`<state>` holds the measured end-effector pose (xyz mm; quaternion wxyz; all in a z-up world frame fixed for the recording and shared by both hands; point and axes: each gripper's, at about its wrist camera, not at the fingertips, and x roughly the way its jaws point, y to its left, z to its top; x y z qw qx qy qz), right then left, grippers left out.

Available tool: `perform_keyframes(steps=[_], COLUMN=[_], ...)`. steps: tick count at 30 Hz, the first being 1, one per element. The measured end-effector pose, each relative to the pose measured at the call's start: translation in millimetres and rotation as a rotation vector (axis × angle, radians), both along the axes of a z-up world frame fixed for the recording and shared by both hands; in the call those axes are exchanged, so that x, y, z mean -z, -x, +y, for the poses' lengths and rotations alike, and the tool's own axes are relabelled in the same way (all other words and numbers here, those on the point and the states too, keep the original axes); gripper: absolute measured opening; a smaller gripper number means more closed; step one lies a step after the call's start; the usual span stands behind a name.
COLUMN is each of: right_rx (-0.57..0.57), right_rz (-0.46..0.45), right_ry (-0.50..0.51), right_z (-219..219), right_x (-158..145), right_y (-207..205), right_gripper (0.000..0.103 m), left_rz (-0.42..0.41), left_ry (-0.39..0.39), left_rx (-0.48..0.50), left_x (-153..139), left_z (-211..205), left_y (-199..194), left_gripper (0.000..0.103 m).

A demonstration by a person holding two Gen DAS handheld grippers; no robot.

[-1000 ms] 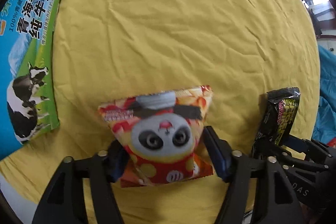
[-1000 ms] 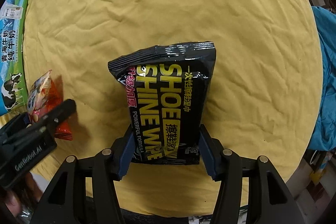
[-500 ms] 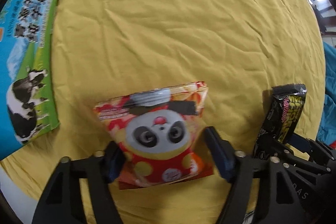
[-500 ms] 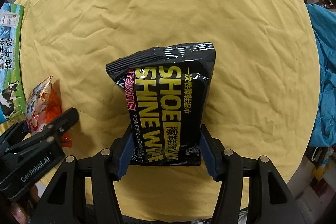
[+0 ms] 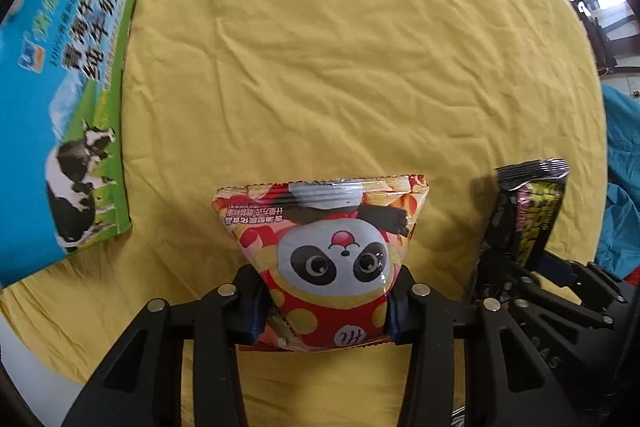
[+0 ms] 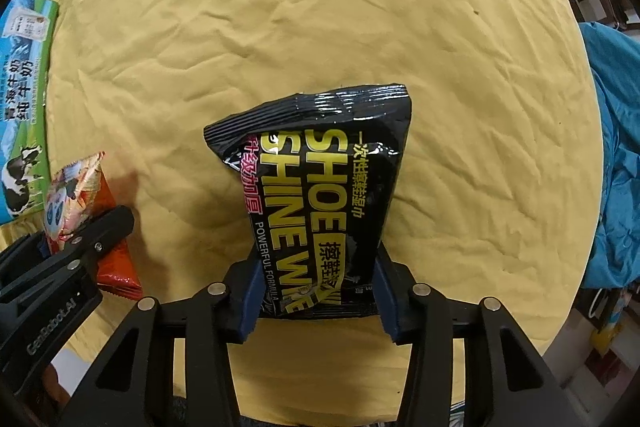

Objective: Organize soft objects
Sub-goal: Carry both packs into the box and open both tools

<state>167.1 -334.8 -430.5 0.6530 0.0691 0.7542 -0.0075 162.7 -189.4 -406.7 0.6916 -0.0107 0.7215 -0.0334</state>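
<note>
Left gripper [image 5: 326,303]: clamped on lower part of panda snack bag [image 5: 324,251].
Right gripper [image 6: 318,297]: clamped on lower end of black shoe-wipe pack [image 6: 320,203].
Position: both packets over yellow cloth [image 5: 340,47], side by side, near but apart.
Milk carton [image 5: 60,87]: flat at cloth's left edge.
Blue fabric [image 6: 616,147]: at right edge.

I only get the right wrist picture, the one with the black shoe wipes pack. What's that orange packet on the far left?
Observer: A snack bag with a cartoon panda face, printed upside down in the left wrist view.
Operator: Is anything holding it?
Observer: Yes, the left gripper pinches its lower end from both sides.
Operator: And that blue thing at the edge?
Observer: A flat milk carton picturing a black-and-white cow, lying on the yellow cloth apart from the bag.
</note>
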Motion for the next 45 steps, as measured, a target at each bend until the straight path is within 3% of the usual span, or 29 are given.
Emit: perform_keyframes(steps=[7, 16, 21, 28, 35, 41, 45], right_rx=[0.000, 0.014, 0.000, -0.066, -0.169, -0.247, -0.264], right_rz=[-0.060, -0.200, -0.295, -0.377, -0.379, -0.346, -0.302], right_ry=[-0.036, -0.082, -0.128, -0.186, -0.252, -0.302, -0.338], right_z=[5, 24, 64, 146, 238, 314, 357], right_x=[-36, -127, -189, -243, -258, -243, -216], right_y=[3, -1, -10, -19, -33, -45, -52], right_gripper=[0.048, 0.048, 0.048, 0.048, 0.048, 0.048, 0.048], left_rz=[-0.083, -0.212, -0.285, -0.367, -0.399, -0.372, -0.312], left_ry=[0.032, 0.089, 0.098, 0.066, 0.020, -0.006, -0.001], left_rx=[0.001, 0.008, -0.001, -0.027, -0.102, -0.161, -0.192], left_x=[-51, -132, -173, -206, -217, -208, -185], left_z=[18, 59, 99, 173, 257, 326, 360], left_y=[3, -4, -7, -11, -12, -15, -22], left_gripper=[0.040, 0.040, 0.040, 0.040, 0.040, 0.040, 0.041])
